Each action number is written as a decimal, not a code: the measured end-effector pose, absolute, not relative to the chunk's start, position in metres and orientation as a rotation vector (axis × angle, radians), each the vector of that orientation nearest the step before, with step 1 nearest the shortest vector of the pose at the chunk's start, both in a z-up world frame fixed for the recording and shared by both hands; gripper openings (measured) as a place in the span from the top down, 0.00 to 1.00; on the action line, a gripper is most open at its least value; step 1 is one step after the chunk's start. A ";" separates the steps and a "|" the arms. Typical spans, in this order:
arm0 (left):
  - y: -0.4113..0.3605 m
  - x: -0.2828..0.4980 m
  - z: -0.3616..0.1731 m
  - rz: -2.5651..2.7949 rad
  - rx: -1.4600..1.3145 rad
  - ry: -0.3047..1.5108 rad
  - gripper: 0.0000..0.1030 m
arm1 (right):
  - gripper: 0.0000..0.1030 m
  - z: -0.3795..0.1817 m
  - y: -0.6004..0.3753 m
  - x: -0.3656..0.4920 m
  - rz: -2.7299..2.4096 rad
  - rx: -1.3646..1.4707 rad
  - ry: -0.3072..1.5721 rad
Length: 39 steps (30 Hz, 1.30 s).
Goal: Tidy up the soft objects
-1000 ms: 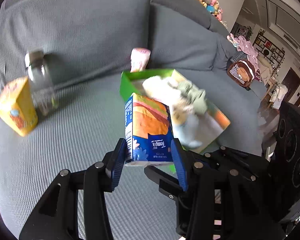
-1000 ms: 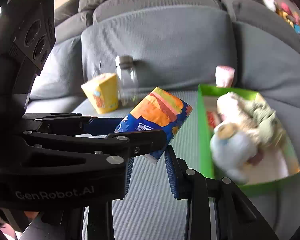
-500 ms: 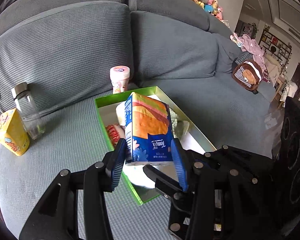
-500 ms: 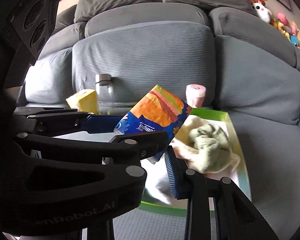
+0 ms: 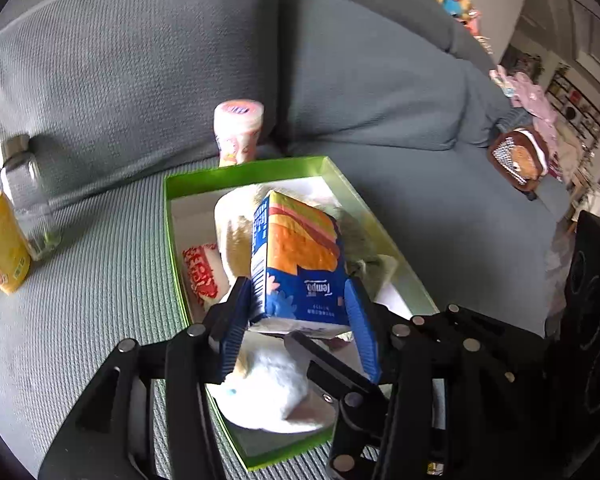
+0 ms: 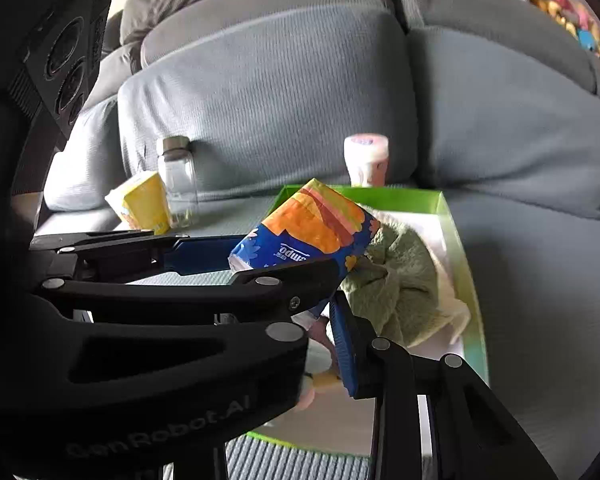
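Tissue pack [image 5: 300, 264], blue and orange: held between the blue fingers of the left gripper [image 5: 300, 320], whose jaws are opening; positioned above the green box [image 5: 236, 170] on the grey sofa [image 5: 100, 60]. Box contents: white plush toy [image 5: 268, 392], green cloth [image 6: 396, 280], red-and-white item [image 5: 202, 276]. Right gripper [image 6: 328, 332]: fingers partly apart; whether anything is held cannot be told. Beside the box: glass jar [image 5: 24, 196], yellow carton [image 5: 0, 244], pink container [image 5: 238, 132].
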<state>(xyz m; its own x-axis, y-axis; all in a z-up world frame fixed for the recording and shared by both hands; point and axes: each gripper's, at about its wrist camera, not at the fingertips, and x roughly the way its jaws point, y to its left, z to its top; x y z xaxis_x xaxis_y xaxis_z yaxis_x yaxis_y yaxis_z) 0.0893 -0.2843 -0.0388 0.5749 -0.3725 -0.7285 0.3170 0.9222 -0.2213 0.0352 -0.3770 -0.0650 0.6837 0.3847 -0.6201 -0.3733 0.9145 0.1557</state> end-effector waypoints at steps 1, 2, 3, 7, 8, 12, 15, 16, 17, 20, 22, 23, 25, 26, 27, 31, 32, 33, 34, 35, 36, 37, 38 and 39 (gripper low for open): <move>-0.283 0.094 -0.045 -0.393 -0.079 0.896 0.48 | 0.67 -0.067 -0.376 0.039 0.426 0.017 0.707; -0.282 0.096 -0.048 -0.387 -0.085 0.911 0.44 | 0.67 -0.070 -0.375 0.042 0.419 0.011 0.718; -0.281 0.097 -0.052 -0.378 -0.088 0.920 0.38 | 0.65 -0.072 -0.374 0.044 0.415 0.005 0.730; -0.273 0.095 -0.057 -0.362 -0.100 0.939 0.20 | 0.50 -0.074 -0.375 0.044 0.384 -0.004 0.749; -0.272 0.094 -0.055 -0.358 -0.101 0.940 0.15 | 0.43 -0.073 -0.377 0.043 0.369 -0.005 0.755; -0.259 0.083 -0.040 -0.328 -0.082 0.902 0.13 | 0.33 -0.060 -0.383 0.034 0.338 -0.012 0.755; -0.246 0.073 -0.025 -0.275 -0.070 0.874 0.01 | 0.18 -0.045 -0.380 0.025 0.296 -0.074 0.750; -0.241 0.069 -0.020 -0.255 -0.070 0.866 0.01 | 0.16 -0.038 -0.377 0.020 0.289 -0.097 0.743; -0.236 0.065 -0.013 -0.235 -0.065 0.856 0.01 | 0.16 -0.034 -0.376 0.016 0.292 -0.109 0.735; -0.220 0.054 0.002 -0.175 -0.055 0.830 0.01 | 0.15 -0.020 -0.371 0.005 0.286 -0.128 0.727; -0.211 0.049 0.010 -0.151 -0.047 0.827 0.01 | 0.15 -0.015 -0.369 -0.001 0.281 -0.139 0.721; -0.209 0.047 0.012 -0.145 -0.038 0.829 0.01 | 0.15 -0.012 -0.367 -0.004 0.275 -0.145 0.721; -0.205 0.043 0.015 -0.109 -0.014 0.839 0.01 | 0.15 -0.008 -0.366 -0.009 0.266 -0.149 0.725; -0.203 0.039 0.017 -0.082 0.003 0.841 0.01 | 0.15 -0.007 -0.365 -0.011 0.262 -0.149 0.729; -0.202 0.037 0.017 -0.068 0.011 0.841 0.01 | 0.15 -0.006 -0.365 -0.012 0.261 -0.148 0.733; -0.193 0.027 0.024 -0.084 -0.017 0.854 0.01 | 0.15 -0.001 -0.364 -0.018 0.260 -0.125 0.760; -0.191 0.024 0.025 -0.093 -0.025 0.857 0.01 | 0.15 0.001 -0.363 -0.021 0.263 -0.121 0.762; -0.188 0.022 0.027 -0.093 -0.031 0.858 0.01 | 0.15 0.003 -0.363 -0.023 0.269 -0.121 0.761; -0.188 0.021 0.028 -0.086 -0.030 0.860 0.01 | 0.15 0.005 -0.362 -0.025 0.271 -0.126 0.759; -0.186 0.020 0.029 -0.074 -0.029 0.860 0.01 | 0.15 0.006 -0.361 -0.027 0.268 -0.135 0.753; -0.186 0.018 0.030 -0.065 -0.029 0.860 0.01 | 0.15 0.007 -0.360 -0.028 0.266 -0.140 0.750; -0.185 0.018 0.030 -0.061 -0.029 0.862 0.01 | 0.15 0.008 -0.359 -0.029 0.266 -0.143 0.749; -0.185 0.018 0.030 -0.065 -0.033 0.868 0.01 | 0.15 0.008 -0.358 -0.030 0.265 -0.143 0.751; -0.185 0.017 0.029 -0.068 -0.034 0.875 0.01 | 0.15 0.007 -0.358 -0.030 0.265 -0.142 0.753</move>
